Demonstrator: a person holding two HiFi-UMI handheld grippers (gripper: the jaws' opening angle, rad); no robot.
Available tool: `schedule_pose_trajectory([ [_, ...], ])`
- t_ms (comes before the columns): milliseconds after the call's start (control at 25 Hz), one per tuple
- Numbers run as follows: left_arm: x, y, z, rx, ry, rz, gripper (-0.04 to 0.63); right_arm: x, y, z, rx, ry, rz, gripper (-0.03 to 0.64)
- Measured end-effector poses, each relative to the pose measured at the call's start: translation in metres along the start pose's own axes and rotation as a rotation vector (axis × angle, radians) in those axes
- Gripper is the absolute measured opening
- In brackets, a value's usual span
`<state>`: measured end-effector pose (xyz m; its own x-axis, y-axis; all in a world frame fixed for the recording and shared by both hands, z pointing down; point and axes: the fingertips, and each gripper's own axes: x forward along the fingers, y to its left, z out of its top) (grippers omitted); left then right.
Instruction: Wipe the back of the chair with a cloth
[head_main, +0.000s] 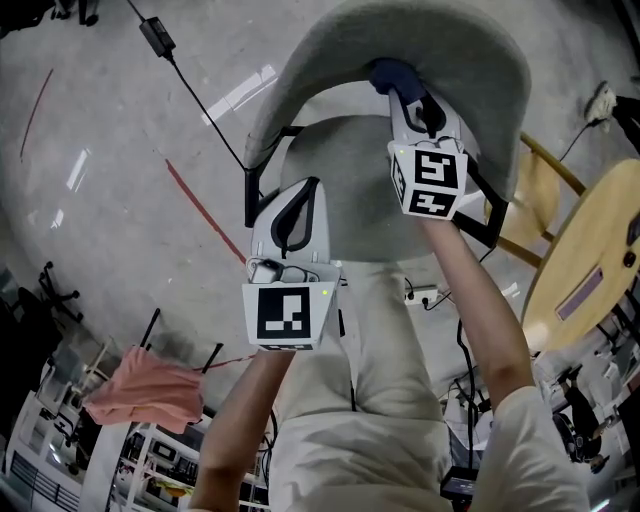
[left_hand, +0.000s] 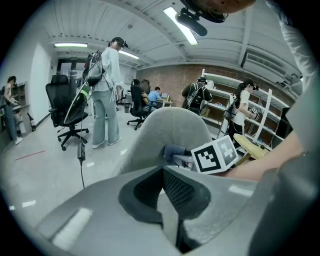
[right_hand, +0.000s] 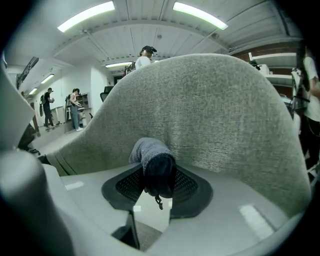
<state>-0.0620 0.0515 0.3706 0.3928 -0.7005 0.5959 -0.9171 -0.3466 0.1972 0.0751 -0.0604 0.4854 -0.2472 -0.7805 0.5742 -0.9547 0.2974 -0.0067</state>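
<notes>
the right gripper (head_main: 405, 92) has its jaws clamped on a dark blue cloth (right_hand: 156, 161), and the rolled cloth presses against the inner face of the grey chair (head_main: 410, 50), low on the backrest near its middle. the left gripper (head_main: 298, 200) hangs over the left edge of the chair's seat, jaws together with nothing between them. a black cable (head_main: 200, 100) trails across the floor left of the chair.

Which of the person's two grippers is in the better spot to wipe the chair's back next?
The right. The right gripper is shut on the dark cloth, right up against the grey chair back. The left gripper is shut on nothing and sits farther from it.
</notes>
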Motion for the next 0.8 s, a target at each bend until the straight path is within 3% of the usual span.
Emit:
schedule_pose_trajectory([
  [560, 0.008, -0.020, 0.009, 0.047, 0.024, -0.021, 0.000, -0.030, -0.055, -0.022, 0.157, 0.022, -0.143, 0.150],
  [800, 0.015, -0.028, 0.019, 0.027, 0.018, -0.011, 0.000, -0.039, -0.066, -0.026, 0.164, 0.027, -0.176, 0.152],
])
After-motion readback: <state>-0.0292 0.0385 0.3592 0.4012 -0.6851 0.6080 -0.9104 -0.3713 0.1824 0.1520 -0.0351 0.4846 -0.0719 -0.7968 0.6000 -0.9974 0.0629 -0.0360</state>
